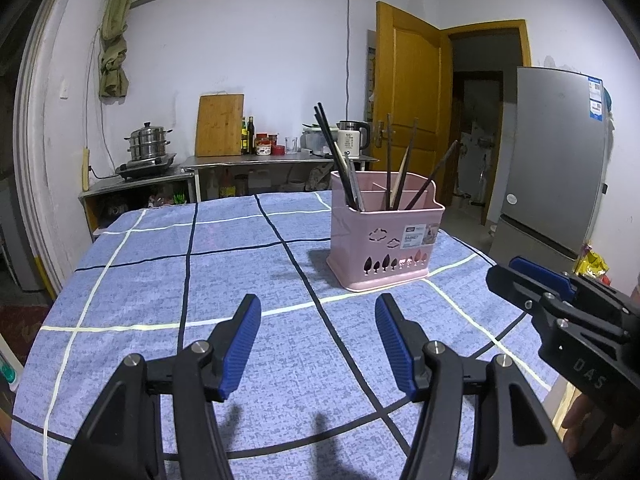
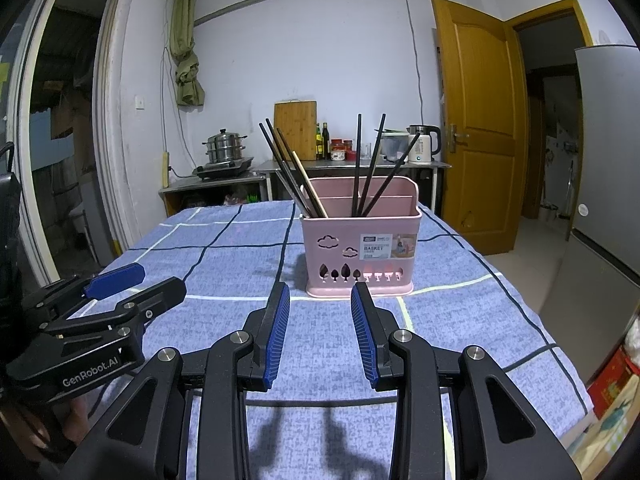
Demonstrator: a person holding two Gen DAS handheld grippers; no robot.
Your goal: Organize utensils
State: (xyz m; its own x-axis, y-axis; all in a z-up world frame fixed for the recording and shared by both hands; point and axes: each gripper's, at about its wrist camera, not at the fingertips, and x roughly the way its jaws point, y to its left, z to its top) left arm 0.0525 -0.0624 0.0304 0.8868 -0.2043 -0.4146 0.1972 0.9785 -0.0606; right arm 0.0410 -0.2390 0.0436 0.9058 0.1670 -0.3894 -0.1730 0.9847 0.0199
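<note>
Presently both the left gripper (image 1: 318,344) and right gripper (image 2: 320,332) hold fingers wide and empty; pink basket (image 2: 360,248) with chopsticks (image 2: 370,168) stands at twelve o'clock on the desk (image 2: 224,264), so approach should stay level and centred.

Bare cloth on the surface (image 2: 224,264) lies open from 9 to 12 o'clock of the right tongs (image 2: 320,300); the pink basket (image 2: 360,252) blocks 12 o'clock, chopsticks (image 2: 370,164) fanning above; the left tongs (image 2: 136,284) crowd 9 o'clock.
</note>
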